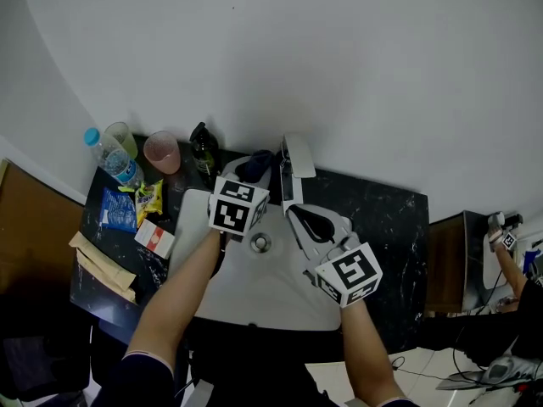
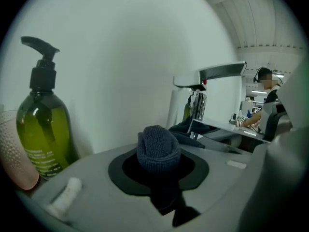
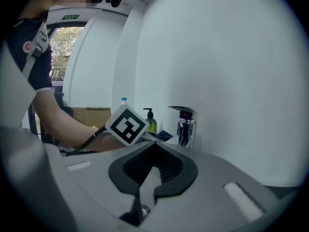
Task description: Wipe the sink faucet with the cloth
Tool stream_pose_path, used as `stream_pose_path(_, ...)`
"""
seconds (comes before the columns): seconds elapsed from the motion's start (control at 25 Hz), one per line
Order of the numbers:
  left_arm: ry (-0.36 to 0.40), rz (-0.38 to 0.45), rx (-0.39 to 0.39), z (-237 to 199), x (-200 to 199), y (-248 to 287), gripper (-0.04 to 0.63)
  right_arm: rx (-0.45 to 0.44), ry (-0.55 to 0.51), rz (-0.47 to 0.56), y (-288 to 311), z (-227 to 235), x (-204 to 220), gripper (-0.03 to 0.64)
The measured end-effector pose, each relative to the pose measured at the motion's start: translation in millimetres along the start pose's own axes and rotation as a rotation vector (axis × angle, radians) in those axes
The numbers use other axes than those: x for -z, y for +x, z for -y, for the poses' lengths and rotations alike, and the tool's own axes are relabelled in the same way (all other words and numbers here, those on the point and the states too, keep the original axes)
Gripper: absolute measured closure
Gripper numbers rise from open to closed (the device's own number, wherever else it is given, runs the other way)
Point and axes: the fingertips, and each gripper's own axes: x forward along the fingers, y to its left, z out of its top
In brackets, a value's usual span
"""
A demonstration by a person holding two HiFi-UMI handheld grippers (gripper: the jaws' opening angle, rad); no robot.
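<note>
Left gripper (image 2: 157,172): jaws clamped on a bunched end of the dark blue cloth (image 2: 158,146). The jaw tips are buried under the knit, so the contact itself is not visible. The rest of the cloth trails back to the base of the faucet (image 2: 212,73), partly behind the bunch. In the head view the marker cube covers the left gripper's jaws, and only a bit of cloth shows at the back rim of the sink (image 1: 284,299), just left of the faucet.

Right gripper (image 3: 153,170): jaws together, nothing between them, over the basin, right of the faucet.

Soap bottle (image 2: 42,129) stands left of the cloth, near the wall. Pink cup (image 2: 14,153) is cut off at the frame's edge. A water bottle (image 1: 110,161), snack packets (image 1: 119,209) and paper bags (image 1: 102,265) sit on the dark counter (image 1: 390,227) to the left; the print is too small to read. The far-right background person is blurred.
</note>
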Motion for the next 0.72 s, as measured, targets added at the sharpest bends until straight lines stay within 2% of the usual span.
stream_pose_path(0.12, 0.051, -0.096, -0.028, -3.8, 11.4, 5.3, 0.508, -0.003, 0.000, 0.003, -0.8, -0.3, -0.2, 0.611)
stream_pose_path(0.2, 0.086, -0.109, -0.040, -4.6, 13.4, 7.0, 0.509, -0.005, 0.000, 0.014, -0.4, 0.2, -2.0, 0.611)
stream_pose_path(0.48, 0.121, 0.003, 0.028, 31.3, 15.7, -17.0, 0.511, -0.006, 0.016, 0.021, -1.8, 1.1, -1.7, 0.611)
stream_pose_path(0.72, 0.160, 0.069, 0.093, 54.2, 23.7, -15.0, 0.509, -0.005, 0.024, 0.025, -2.4, 0.6, -2.1, 0.611)
